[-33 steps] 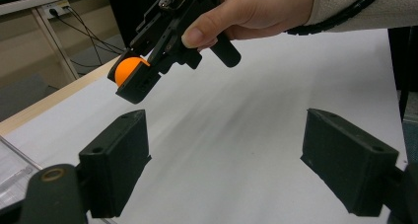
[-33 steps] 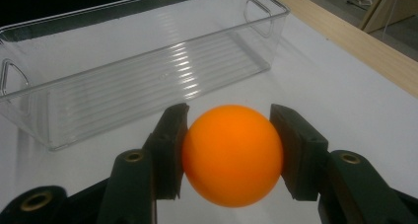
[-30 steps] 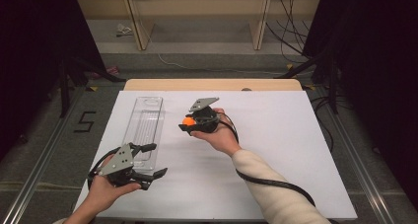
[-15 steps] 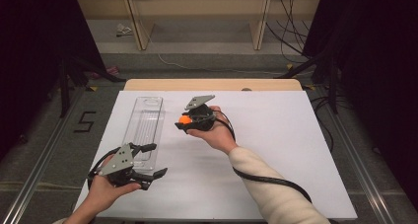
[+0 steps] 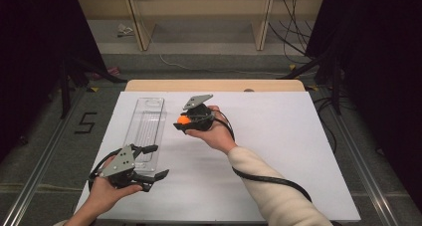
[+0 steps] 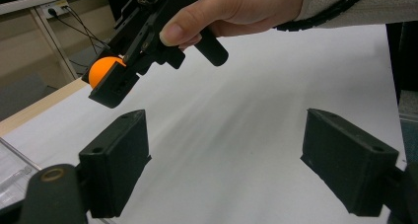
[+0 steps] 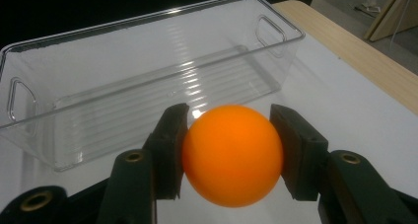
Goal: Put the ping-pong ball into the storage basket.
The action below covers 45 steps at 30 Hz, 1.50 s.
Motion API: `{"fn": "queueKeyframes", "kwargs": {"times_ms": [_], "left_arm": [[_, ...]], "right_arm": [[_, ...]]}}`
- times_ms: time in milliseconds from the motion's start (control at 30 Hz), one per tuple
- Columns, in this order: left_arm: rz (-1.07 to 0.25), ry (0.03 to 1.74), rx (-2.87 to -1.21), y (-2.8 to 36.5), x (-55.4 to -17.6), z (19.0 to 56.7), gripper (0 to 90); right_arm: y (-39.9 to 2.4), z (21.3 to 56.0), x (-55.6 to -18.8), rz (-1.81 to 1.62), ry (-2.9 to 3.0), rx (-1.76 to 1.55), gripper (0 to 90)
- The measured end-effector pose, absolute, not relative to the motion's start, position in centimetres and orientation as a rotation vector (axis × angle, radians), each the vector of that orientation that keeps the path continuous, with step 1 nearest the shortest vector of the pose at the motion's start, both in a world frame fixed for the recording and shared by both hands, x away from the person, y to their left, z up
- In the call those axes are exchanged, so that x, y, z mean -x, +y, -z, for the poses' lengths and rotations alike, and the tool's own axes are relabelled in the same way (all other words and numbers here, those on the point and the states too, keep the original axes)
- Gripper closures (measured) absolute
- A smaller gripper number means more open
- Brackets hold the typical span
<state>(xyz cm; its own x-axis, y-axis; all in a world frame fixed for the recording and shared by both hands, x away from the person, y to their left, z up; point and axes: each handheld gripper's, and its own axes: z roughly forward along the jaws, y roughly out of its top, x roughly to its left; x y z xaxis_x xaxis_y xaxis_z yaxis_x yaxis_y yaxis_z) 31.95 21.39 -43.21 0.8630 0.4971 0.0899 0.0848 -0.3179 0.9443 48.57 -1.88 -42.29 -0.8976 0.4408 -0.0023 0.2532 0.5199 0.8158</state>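
Risk first: the small round orange plastic ball [image 7: 231, 155] is pinched between the two black pads of the right hand-held gripper [image 5: 191, 119] at about its widest girth. A smooth sphere held on two flat faces could, in my judgement, squirt out if the squeeze eases or the hand tilts sharply, then roll off across the white table [image 5: 278, 151]. Release short of the container would likely bounce it off the near wall.

Ball: uniform matte orange, no markings visible, unmarred, held off the table surface.

Just beyond the ball, directly ahead of the right jaws, sits the long clear rectangular plastic bin [image 7: 148, 81], ribbed floor, cut-out handle at each end, nothing inside.

Left hand-held gripper [image 5: 148, 162]: jaws spread wide, nothing between them, near the bin's closest end. Ahead of it and higher, its own view shows the right hand [image 6: 236, 7] carrying the ball.
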Motion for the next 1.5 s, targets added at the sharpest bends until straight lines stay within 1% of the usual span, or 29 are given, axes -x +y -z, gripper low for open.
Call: {"fn": "queueKeyframes", "kwargs": {"times_ms": [1500], "left_arm": [[-0.437,0.431,-1.869,21.4,-31.9,43.2,17.7]], "right_arm": [[0.6,41.4,-49.2,-1.309,2.566,-0.546,51.5]]}}
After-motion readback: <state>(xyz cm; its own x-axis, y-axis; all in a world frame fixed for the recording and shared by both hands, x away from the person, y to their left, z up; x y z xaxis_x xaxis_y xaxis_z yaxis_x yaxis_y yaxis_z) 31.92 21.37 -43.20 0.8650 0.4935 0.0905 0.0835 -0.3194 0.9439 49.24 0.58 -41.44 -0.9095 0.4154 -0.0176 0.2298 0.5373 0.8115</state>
